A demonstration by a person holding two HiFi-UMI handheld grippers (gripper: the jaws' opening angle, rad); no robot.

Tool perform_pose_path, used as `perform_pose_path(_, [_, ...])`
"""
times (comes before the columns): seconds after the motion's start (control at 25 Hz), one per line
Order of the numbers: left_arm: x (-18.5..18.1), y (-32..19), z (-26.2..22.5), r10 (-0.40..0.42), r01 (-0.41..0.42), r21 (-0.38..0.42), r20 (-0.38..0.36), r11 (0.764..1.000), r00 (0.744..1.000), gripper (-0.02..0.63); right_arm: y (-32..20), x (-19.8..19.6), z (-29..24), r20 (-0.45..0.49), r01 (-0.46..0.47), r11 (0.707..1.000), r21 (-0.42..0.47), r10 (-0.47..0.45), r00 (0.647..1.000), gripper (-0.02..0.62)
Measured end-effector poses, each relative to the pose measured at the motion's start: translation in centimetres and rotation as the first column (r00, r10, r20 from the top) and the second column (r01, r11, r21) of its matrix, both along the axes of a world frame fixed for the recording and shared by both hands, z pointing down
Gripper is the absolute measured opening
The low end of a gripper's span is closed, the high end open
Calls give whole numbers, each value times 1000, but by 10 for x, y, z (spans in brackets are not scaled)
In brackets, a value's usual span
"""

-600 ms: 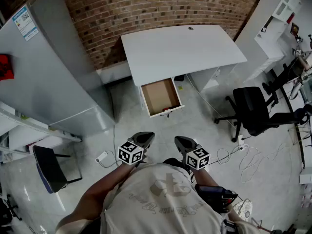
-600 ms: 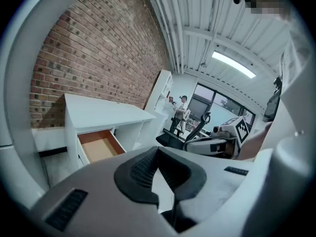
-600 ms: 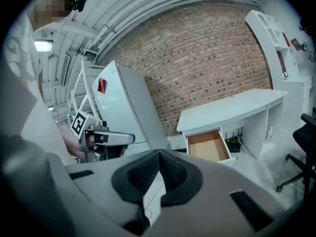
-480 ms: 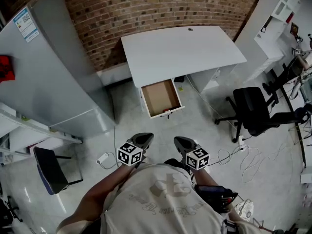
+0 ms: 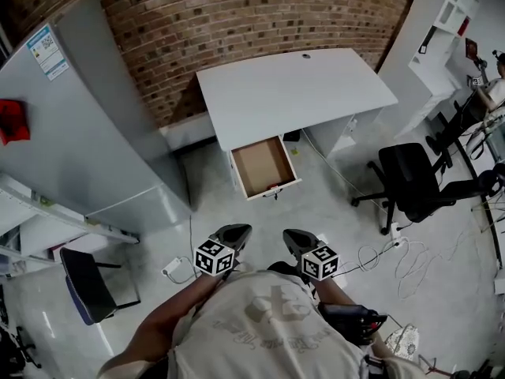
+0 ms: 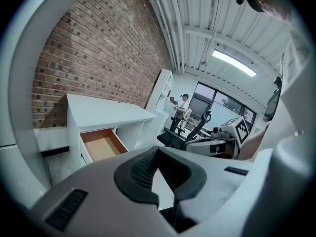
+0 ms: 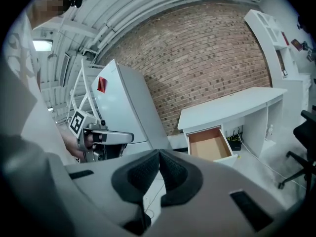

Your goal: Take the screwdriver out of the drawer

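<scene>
Head view: left gripper [image 5: 234, 234] and right gripper [image 5: 298, 240] are held side by side close to the person's chest, over the floor, well apart from the white desk [image 5: 296, 89]. Hands and forearms are mostly hidden under the shirt [image 5: 268, 322] and behind the marker cubes.

Left gripper view: pads meet at the tips, nothing between them. Right gripper view: the same, pads closed together and holding nothing.

The drawer [image 5: 263, 164] stands pulled out under the picture-left end of the desk, between desk and person. Its brown bottom reads bare in the head view.

Screwdriver: not made out as such in any view. One small dark-red spot [image 5: 273, 187] sits at the drawer's front edge, too small to tell whether it is a tool or the drawer's handle.
- Left gripper view: the drawer's near end is cut off by the gripper body.
- Right gripper view: the drawer's front wall hides the near strip of its bottom.

Surroundings:
- brick wall [image 5: 237, 14] behind the desk
- grey cabinet [image 5: 87, 125] at picture-left
- black office chair [image 5: 410, 184] at picture-right, with cables [image 5: 387, 255] on the floor near it
- a second person [image 5: 497, 85] at the top right edge, cut off by the frame
</scene>
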State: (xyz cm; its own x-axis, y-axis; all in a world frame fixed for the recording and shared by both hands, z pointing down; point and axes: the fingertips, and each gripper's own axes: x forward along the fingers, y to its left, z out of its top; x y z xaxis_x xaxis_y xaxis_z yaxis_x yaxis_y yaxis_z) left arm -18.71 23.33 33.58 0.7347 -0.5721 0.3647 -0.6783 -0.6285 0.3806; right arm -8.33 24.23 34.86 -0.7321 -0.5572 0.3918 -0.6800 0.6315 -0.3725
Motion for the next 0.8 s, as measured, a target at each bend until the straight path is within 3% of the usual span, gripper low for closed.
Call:
perform_pose_path(0.16, [-2, -2, -2, 10, -10, 12, -3, 1000, 1000, 21, -2, 0, 0, 38, -20, 1000, -22, 21, 999, 23])
perform_pose_path(0.8, [-27, 0, 6, -48, 48, -14, -43, 999, 998, 21, -4, 1, 0, 26, -85, 995, -43, 87, 996, 23])
